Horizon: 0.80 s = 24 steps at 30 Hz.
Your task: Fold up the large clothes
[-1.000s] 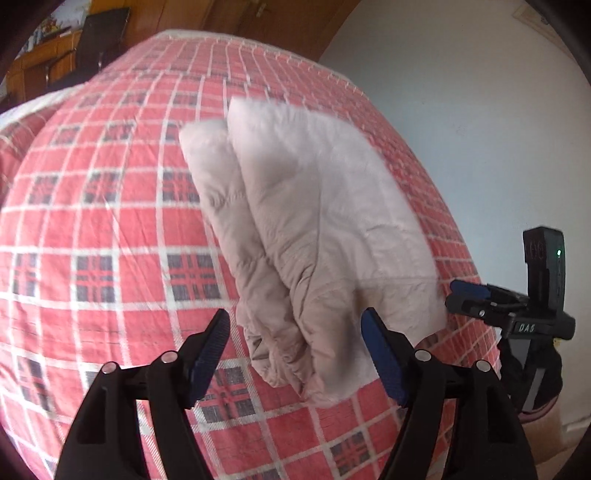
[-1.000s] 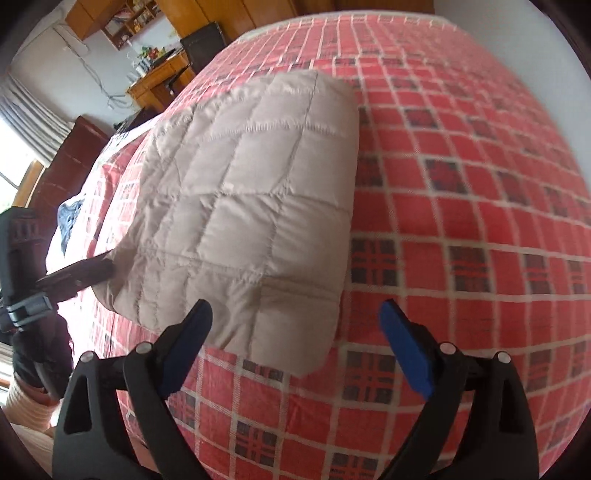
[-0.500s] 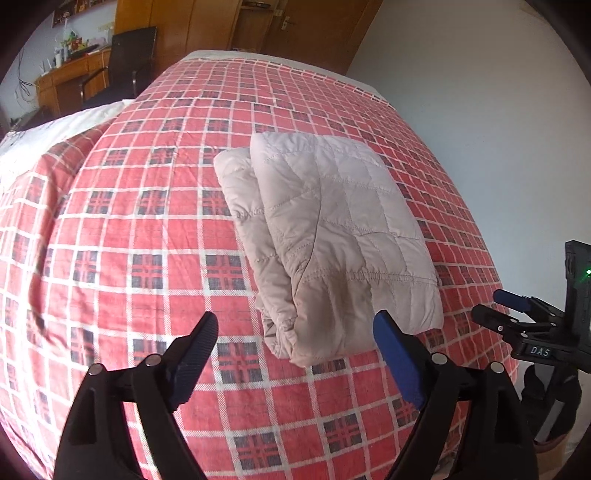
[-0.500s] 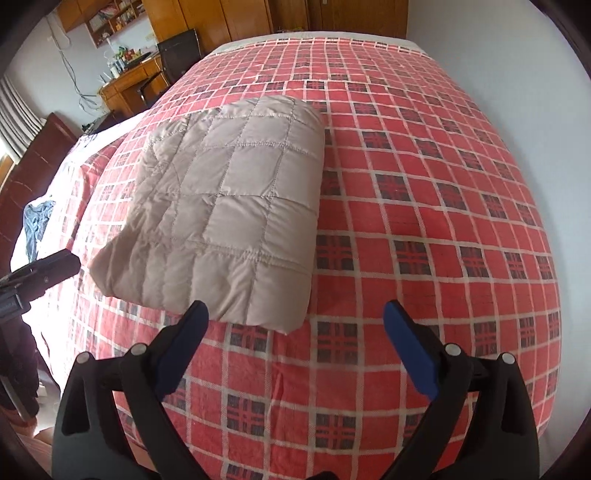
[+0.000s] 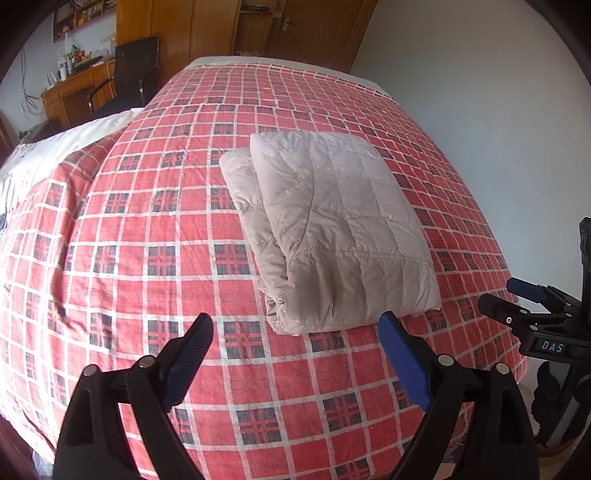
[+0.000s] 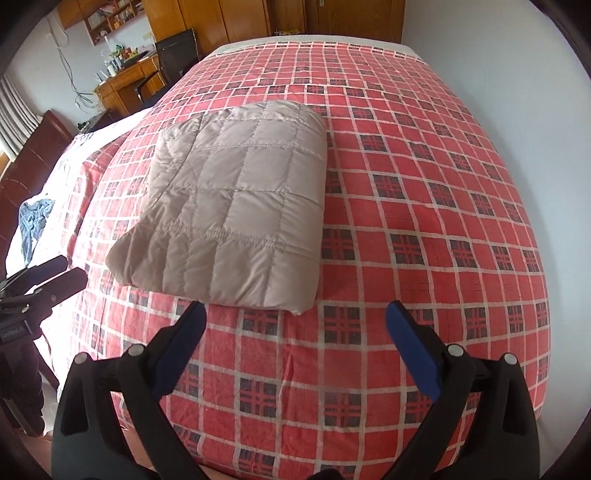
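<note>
A beige quilted jacket [image 5: 332, 229] lies folded into a thick rectangle on the red plaid bedspread [image 5: 155, 236]; the right wrist view shows the same jacket [image 6: 236, 206] left of centre. My left gripper [image 5: 295, 332] is open and hangs just short of the bundle's near edge, touching nothing. My right gripper [image 6: 295, 319] is open too, its left finger close to the bundle's near corner and nothing between the fingers. The right gripper [image 5: 524, 306] shows at the right edge of the left view, and the left gripper [image 6: 48, 277] at the left edge of the right view.
The bed fills most of both views, with a white wall [image 5: 480, 74] along its right side. A white sheet [image 6: 74, 155] and a blue cloth [image 6: 35, 218] lie at the left. A wooden desk [image 5: 74, 92], a dark chair [image 5: 129, 74] and wardrobes [image 6: 332, 16] stand beyond.
Both grippers have pulled back and up from the folded jacket, which now looks smaller and farther away. The jacket lies still on the bed.
</note>
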### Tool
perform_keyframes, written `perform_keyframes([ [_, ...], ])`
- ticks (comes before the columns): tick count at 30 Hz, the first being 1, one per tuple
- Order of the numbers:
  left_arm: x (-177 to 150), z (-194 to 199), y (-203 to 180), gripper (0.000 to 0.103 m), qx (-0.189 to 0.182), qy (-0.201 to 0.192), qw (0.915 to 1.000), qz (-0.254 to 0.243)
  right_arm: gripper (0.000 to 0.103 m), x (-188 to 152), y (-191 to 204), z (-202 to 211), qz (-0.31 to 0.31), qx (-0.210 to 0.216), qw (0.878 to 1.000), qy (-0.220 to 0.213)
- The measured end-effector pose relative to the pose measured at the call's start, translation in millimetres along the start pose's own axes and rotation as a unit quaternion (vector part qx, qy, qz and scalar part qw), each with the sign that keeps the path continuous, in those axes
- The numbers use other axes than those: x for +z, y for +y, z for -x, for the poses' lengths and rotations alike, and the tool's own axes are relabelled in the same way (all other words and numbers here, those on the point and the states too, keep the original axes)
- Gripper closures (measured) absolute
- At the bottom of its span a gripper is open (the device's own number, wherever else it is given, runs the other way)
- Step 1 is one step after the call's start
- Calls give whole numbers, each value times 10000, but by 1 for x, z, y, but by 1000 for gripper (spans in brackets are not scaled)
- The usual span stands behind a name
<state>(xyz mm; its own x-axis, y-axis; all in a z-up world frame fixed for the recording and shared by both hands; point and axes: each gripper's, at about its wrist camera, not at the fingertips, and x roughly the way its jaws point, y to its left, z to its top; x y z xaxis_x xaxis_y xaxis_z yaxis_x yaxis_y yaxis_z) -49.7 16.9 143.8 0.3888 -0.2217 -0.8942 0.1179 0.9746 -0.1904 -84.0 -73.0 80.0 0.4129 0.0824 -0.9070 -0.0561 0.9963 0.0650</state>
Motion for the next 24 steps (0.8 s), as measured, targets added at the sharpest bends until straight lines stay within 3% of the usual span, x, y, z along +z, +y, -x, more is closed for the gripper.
perform_keyframes([
  [13, -12, 11, -6, 12, 209, 24, 9998, -25, 5, -4, 6, 10, 15, -338, 9994, -71],
  [24, -14, 14, -16, 12, 265, -15, 9995, -153, 4, -5, 2, 12, -79, -322, 9994, -30],
])
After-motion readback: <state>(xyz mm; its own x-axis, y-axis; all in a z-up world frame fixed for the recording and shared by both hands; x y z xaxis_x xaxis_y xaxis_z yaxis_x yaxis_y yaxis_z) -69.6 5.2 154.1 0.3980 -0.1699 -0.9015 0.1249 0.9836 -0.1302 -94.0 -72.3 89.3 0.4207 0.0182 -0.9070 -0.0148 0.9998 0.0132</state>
